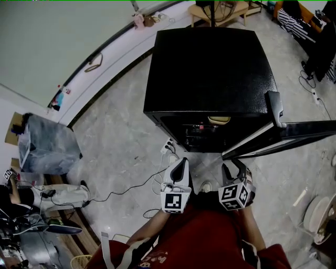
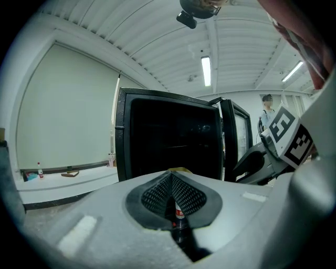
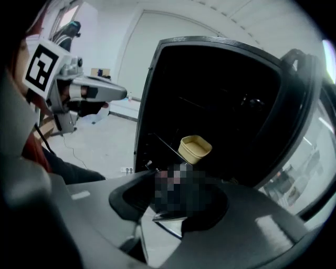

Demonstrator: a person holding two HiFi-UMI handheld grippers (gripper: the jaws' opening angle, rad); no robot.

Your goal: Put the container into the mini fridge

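Observation:
The black mini fridge (image 1: pixel 210 68) stands with its door (image 1: pixel 294 131) swung open to the right. A cream-coloured container (image 1: pixel 219 119) sits on a shelf inside it, and the right gripper view also shows this container (image 3: pixel 195 148), apart from my jaws. My right gripper (image 1: pixel 233 169) hovers just in front of the opening, open and holding nothing. My left gripper (image 1: pixel 180 164) is beside it on the left, shut and empty, its pads (image 2: pixel 157 192) meeting at the tips. In the left gripper view the fridge (image 2: pixel 173 136) is dark inside.
A white power strip (image 1: pixel 169 147) and a black cable (image 1: pixel 121 189) lie on the floor left of the fridge. A plastic-covered bin (image 1: pixel 47 144) stands at far left, and a wooden table (image 1: pixel 220 10) behind the fridge. A person (image 2: pixel 268 113) stands in the background.

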